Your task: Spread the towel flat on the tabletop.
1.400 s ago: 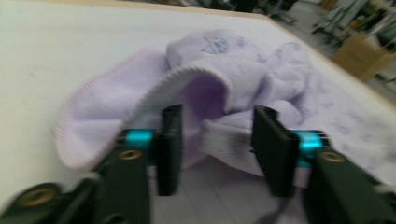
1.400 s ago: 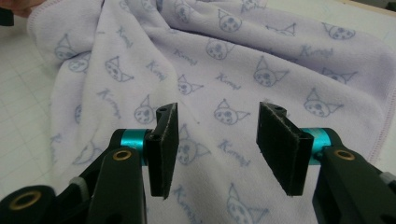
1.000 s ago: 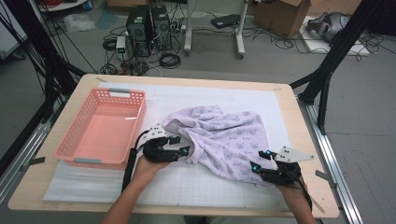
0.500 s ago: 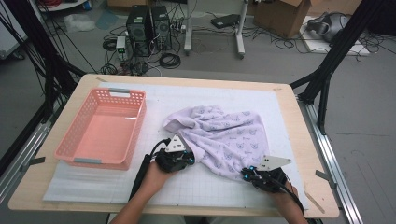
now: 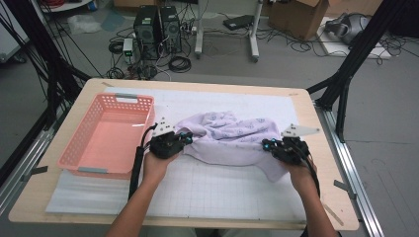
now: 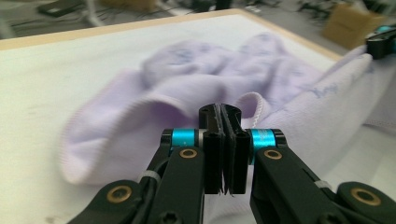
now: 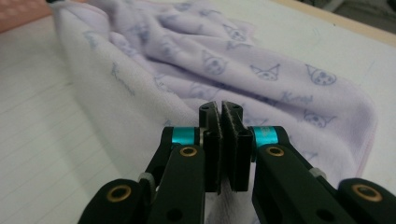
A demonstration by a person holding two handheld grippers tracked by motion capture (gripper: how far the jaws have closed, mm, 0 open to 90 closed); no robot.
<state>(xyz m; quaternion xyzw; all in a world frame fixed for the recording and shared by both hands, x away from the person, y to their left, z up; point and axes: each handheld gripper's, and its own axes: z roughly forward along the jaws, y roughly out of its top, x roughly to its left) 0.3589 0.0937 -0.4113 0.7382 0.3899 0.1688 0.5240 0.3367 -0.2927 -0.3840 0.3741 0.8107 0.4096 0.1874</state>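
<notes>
A lilac towel (image 5: 230, 136) with small printed faces lies bunched in the middle of the white mat, and its near edge is stretched between my two grippers. My left gripper (image 5: 186, 139) has just closed its jaws and is shut on the towel's left edge (image 6: 254, 105); in the left gripper view (image 6: 223, 114) the hem runs out from between the pads. My right gripper (image 5: 267, 145) is shut on the towel's right part (image 7: 280, 93), and cloth shows in front of and below its closed jaws (image 7: 222, 112). The strip of towel between the two grippers hangs a little off the mat.
An empty pink plastic basket (image 5: 106, 133) stands on the table's left side, close to my left hand. The white gridded mat (image 5: 212, 190) covers most of the wooden table (image 5: 326, 197). Black frame legs, computers and cables stand on the floor beyond the far edge.
Both grippers have closed on the towel's near edge and moved up and away from the person. The towel has been drawn into a band between them.
</notes>
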